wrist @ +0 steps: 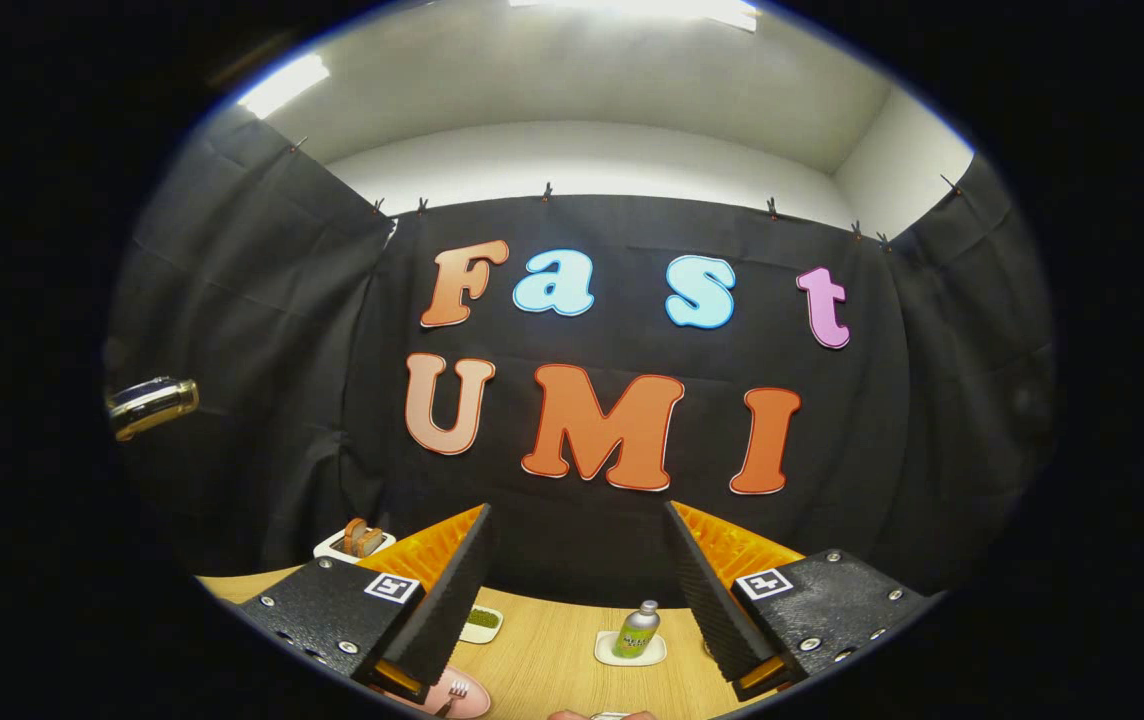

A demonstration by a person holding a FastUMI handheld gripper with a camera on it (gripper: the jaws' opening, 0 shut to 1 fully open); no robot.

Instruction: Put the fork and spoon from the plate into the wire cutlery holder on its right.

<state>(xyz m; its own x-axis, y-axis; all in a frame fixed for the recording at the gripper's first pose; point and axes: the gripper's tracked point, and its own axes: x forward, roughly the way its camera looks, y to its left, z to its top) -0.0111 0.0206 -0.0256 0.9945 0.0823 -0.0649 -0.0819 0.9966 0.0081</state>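
- Gripper view: the gripper (577, 570) has its fingers spread wide apart, gripping nothing, raised above the light wooden table (552, 660).
- The round pink plate (467, 695) carries the silver fork (454, 692) (tines visible), just beneath the left finger.
- Between the fingers, beyond them, a small green bottle (637, 630) stands upright on a white coaster (629, 650).

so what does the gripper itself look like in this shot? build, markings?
The gripper has two wedge-shaped fingers with finely ribbed inner faces, standing apart with nothing between them. Each sits on a black textured block fastened with silver screws. Each block carries a square black-and-white marker tag on top. No cables or sleeve are visible.
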